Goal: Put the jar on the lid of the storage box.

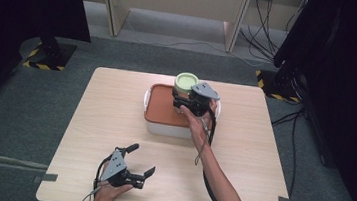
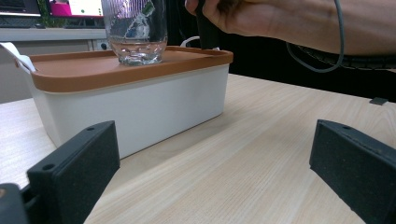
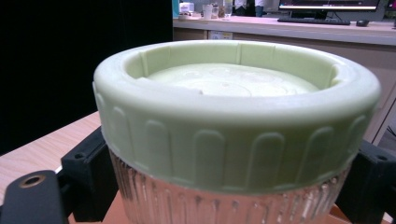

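1. High view. We see a wooden table [image 1: 113,124] filling the middle of the frame, with a white box [image 1: 163,127] just above centre, capped by an orange lid [image 1: 160,108]. A glass jar [image 1: 186,87] with a pale green screw cap [image 1: 186,82] stands on the upper right part of that lid. The right gripper [image 1: 186,103] sits against the jar's near side, its jaws at either flank of the body below the cap. The left gripper [image 1: 144,175] rests low and left of centre on the table, jaws spread and empty, well apart from the box.

2. Left gripper view. We look across the table at the box from the side. Here the jar's clear, thick base [image 2: 135,49] shows standing flat on the lid at upper left, which the high view cannot confirm. The jar appears empty, so we judge it fairly light, but rigid, smooth and breakable.

3. Right gripper view. The ribbed cap and fluted glass wall [image 3: 224,205] show close up. The jaws flank the glass beneath the cap; whether they press it, we cannot tell. We judge the fluted wall under the cap's overhang the surest hold.
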A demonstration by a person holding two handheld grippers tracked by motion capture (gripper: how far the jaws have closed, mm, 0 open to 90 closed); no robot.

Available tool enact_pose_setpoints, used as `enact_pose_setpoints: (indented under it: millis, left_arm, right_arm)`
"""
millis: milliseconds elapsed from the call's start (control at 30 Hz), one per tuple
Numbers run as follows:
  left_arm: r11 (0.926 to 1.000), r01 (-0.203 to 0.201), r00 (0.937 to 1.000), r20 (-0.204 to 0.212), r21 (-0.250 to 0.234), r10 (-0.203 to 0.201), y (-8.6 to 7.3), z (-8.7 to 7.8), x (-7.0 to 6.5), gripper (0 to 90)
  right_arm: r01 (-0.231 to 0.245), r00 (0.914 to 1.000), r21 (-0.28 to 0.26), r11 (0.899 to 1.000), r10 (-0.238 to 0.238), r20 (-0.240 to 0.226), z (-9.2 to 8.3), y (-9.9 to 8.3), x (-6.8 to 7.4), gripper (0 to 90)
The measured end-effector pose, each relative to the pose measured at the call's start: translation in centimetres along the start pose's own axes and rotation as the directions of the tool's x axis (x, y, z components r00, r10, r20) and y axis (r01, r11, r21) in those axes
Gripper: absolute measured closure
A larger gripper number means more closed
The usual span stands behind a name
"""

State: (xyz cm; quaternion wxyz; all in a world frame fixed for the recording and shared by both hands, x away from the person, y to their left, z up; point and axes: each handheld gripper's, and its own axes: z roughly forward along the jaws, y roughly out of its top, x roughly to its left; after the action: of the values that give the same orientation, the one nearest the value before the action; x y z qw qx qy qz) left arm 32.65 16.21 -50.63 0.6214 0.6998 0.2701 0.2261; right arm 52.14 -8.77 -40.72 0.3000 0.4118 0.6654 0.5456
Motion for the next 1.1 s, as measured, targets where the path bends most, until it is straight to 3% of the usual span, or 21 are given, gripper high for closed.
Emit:
enact_pose_setpoints:
  millis: [267,500,1100]
  left_arm:
    - [1.0,-0.001,1.0,0.0,0.0,0.001,0.0,0.0,0.0,1.0]
    - [1.0,-0.003,1.0,0.0,0.001,0.003,0.0,0.0,0.0,1.0]
    - [1.0,-0.003,1.0,-0.001,0.0,0.003,0.0,0.0,0.0,1.0]
  right_arm:
    - [-0.009,1.0,-0.002,1.0,0.009,0.0,-0.1,-0.1,-0.1,10.8]
    - [-0.03,0.9995,0.016,0.999,0.03,-0.012,-0.8,0.6,-0.3,1.4]
    - [-0.056,0.9981,0.013,0.998,0.056,-0.023,-1.9,0.3,-0.6,0.4]
